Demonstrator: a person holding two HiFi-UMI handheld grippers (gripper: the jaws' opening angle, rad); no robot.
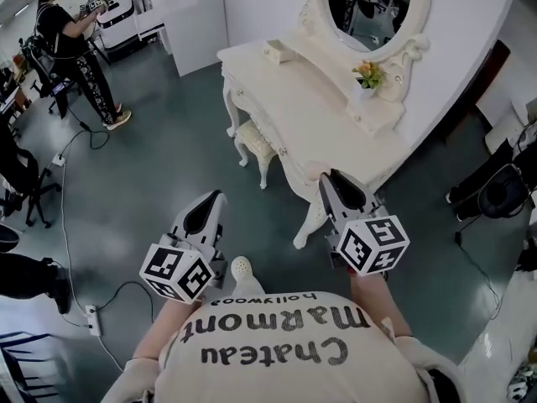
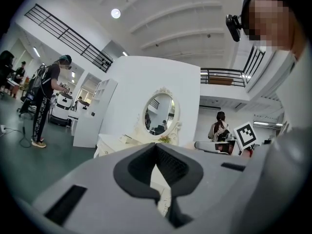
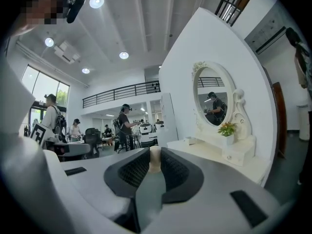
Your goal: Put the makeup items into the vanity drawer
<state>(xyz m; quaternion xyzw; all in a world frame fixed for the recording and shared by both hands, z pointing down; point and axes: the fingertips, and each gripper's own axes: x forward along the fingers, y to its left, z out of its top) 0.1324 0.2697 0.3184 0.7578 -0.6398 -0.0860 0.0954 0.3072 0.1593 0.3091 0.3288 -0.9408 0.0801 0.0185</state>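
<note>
- Closest to the head camera is the printed shirt point(image 1: 277, 347) of the person carrying the rig. Both grippers are held out in front of it, above the grey-green floor point(image 1: 159, 175).
- On the left gripper point(image 1: 217, 197), my own camera view shows the dark jaws pressed together at their tips. Nothing sits between them. Only a narrow slit further back shows cream furniture beyond.
- On the right gripper point(image 1: 328, 178), the jaws are pinching a small cream item point(image 3: 155, 160). The ribbed pads lie against both its sides, and floor shows through the slot below it.
- That item is pale, smooth and round-topped, and its tip just clears the jaw line. I cannot tell what kind of makeup piece it is.
- It hangs in the air in the right jaws, near the closest corner of the vanity point(image 1: 312, 107) and touching nothing else.
- Marker cubes show on each gripper, left point(image 1: 176, 273) and right point(image 1: 373, 244).
- On the vanity, the cream surface is backed by an oval mirror point(image 1: 377, 7). A small potted plant point(image 1: 369, 75) stands at the mirror's base and a little box point(image 1: 277, 51) sits at the far end.
- Its drawer front point(image 1: 252, 112), with small knobs, looks closed, and a matching stool point(image 1: 256, 145) stands beneath it.
- A person in black point(image 1: 80, 49) stands well apart, at the far left.
</note>
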